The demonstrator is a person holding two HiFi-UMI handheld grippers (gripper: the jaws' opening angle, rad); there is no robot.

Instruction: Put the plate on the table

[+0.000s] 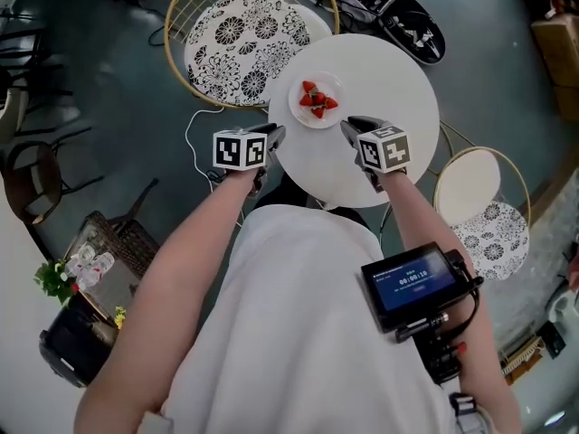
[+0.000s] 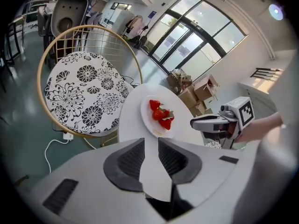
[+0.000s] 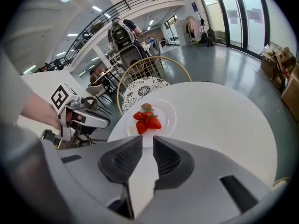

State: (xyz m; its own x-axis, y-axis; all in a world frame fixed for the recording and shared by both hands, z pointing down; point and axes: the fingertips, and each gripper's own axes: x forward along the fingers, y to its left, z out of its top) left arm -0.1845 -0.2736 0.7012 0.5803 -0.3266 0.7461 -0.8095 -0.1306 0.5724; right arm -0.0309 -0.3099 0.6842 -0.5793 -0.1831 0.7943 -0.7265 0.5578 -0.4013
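A small white plate [image 1: 317,100] with several red strawberries [image 1: 317,101] rests on the round white table [image 1: 380,80], toward its near left side. My left gripper [image 1: 274,134] hovers at the table's near left edge, a short way from the plate. My right gripper [image 1: 348,127] is over the table just to the near right of the plate. Neither touches it. In the left gripper view the plate [image 2: 156,115] lies ahead of the left gripper [image 2: 152,143], whose jaws stand slightly apart and empty. The right gripper [image 3: 148,141] looks the same, with the plate [image 3: 149,117] just ahead.
A wire chair with a black-and-white floral cushion [image 1: 244,34] stands left of the table. A second chair [image 1: 484,202] is at the right. A white cable [image 1: 194,143] lies on the floor. A basket of things [image 1: 99,260] sits at lower left. Cardboard boxes [image 2: 196,90] stand beyond the table.
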